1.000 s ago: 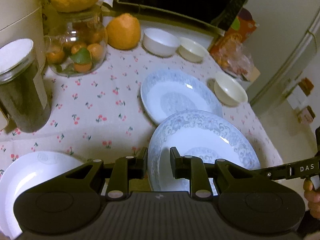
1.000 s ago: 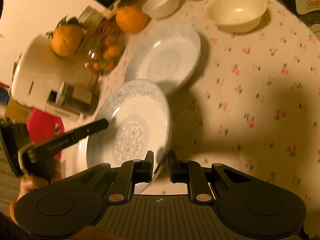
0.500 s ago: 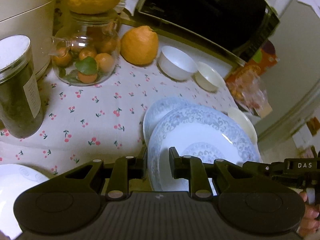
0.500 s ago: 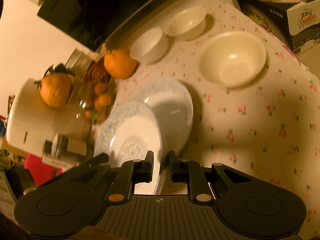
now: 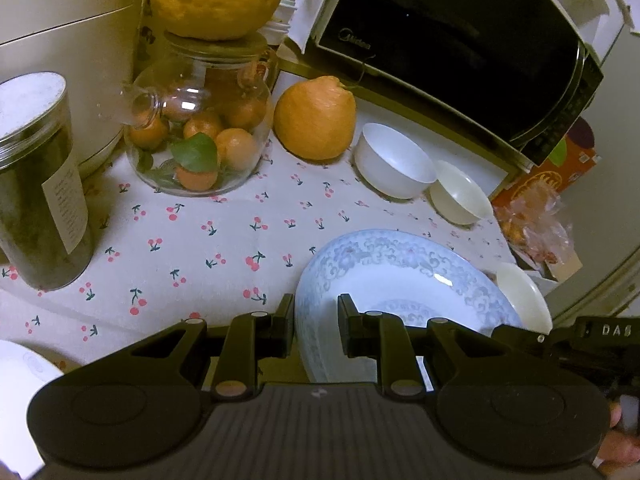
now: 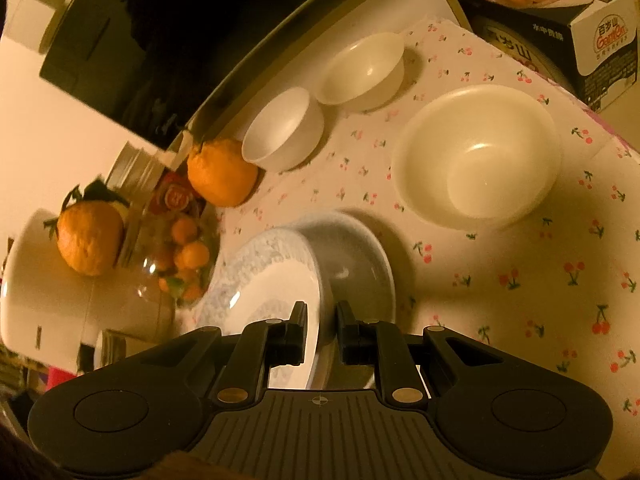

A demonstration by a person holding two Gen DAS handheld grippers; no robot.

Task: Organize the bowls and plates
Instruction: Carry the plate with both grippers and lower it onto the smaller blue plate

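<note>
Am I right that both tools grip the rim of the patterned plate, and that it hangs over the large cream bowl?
Not quite. The left tool and the right tool do grip the patterned plate by its rim, but it hangs over a second blue-rimmed plate, not the large cream bowl, which stands apart on the cloth. The right wrist view shows this.

Cherry-print tablecloth (image 5: 224,240), black microwave (image 5: 460,52) at back, warm dim light.

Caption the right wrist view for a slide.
Right gripper shut on patterned plate, carried over second plate beside three bowls.
</note>
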